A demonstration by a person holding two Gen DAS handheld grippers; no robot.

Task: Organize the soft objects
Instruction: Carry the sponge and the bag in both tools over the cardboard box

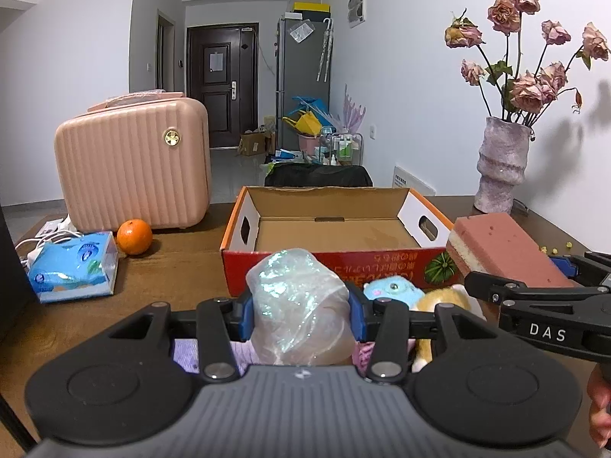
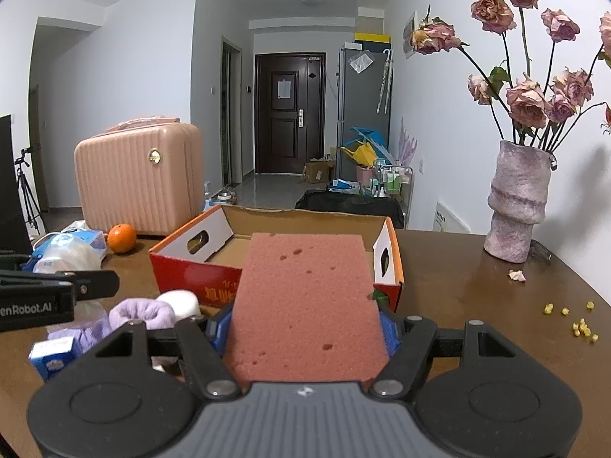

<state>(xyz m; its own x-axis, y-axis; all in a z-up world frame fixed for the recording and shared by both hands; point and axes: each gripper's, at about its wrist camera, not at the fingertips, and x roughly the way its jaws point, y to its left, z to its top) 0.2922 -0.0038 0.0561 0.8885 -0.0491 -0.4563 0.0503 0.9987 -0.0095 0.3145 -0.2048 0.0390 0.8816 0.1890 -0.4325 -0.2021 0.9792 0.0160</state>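
My left gripper (image 1: 299,313) is shut on a soft lump wrapped in clear plastic (image 1: 299,305), held above the table in front of the open cardboard box (image 1: 336,229). My right gripper (image 2: 307,328) is shut on a pink sponge block (image 2: 305,301), held just before the box (image 2: 275,255); the sponge also shows in the left wrist view (image 1: 504,246). A blue plush (image 1: 393,290) and a yellow plush (image 1: 445,299) lie by the box front. A purple cloth (image 2: 141,315) and a white soft ball (image 2: 181,301) lie on the table at the left.
A pink case (image 1: 133,164), an orange (image 1: 133,236) and a blue tissue pack (image 1: 72,267) stand at the left. A vase of dried roses (image 2: 515,206) stands at the right, with yellow crumbs (image 2: 576,320) nearby. A small blue box (image 2: 51,355) lies near the front left.
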